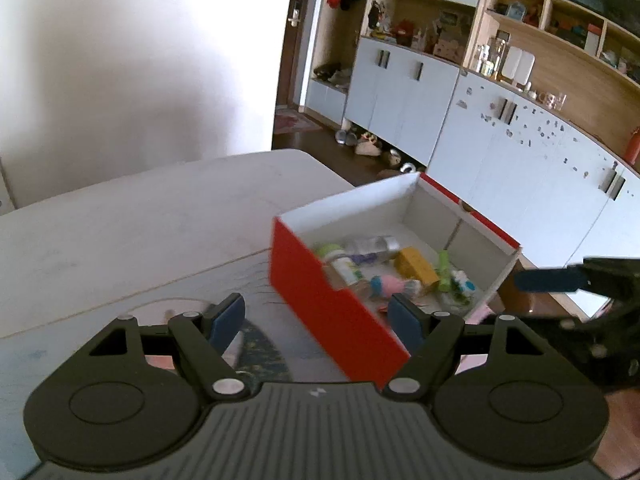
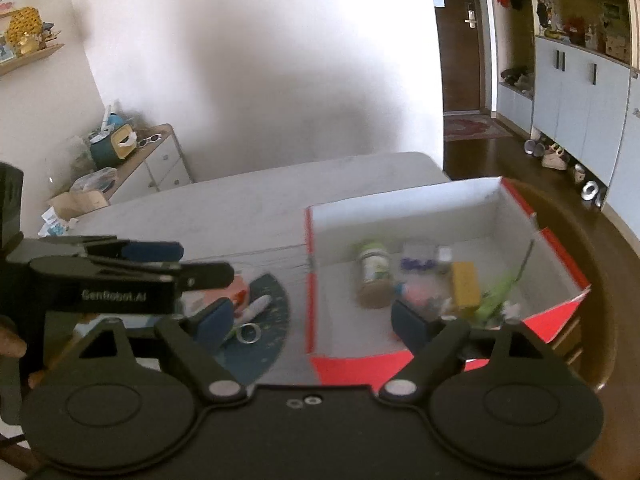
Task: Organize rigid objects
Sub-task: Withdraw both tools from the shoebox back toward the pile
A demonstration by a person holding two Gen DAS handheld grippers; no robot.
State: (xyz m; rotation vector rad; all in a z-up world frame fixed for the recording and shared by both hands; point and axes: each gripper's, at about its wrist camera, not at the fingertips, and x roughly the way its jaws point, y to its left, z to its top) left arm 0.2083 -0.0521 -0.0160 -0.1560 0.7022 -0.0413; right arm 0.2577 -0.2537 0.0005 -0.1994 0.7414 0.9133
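A red cardboard box (image 1: 332, 308) with white inner walls (image 2: 400, 216) stands open-topped near the table's right edge. Inside lie a green-lidded jar (image 2: 374, 276), a yellow block (image 2: 466, 284), a pink and blue toy (image 1: 390, 285), a clear bottle (image 1: 370, 245) and green bits. My left gripper (image 1: 316, 320) is open and straddles the box's near red wall without touching it. My right gripper (image 2: 312, 322) is open too, astride the box's left wall with nothing pressed by its pads. Left of the box, a dark round mat (image 2: 268, 320) carries a white pen (image 2: 256, 306) and a tape ring (image 2: 248, 334).
The pale table (image 1: 140, 232) runs back to a white wall. A curved wooden edge (image 2: 592, 320) shows beyond the box. White cabinets (image 1: 400, 92) and shoes (image 2: 554, 158) line the far floor. A cluttered low cabinet (image 2: 160, 160) stands at the left. A hand (image 2: 12, 348) holds the left gripper.
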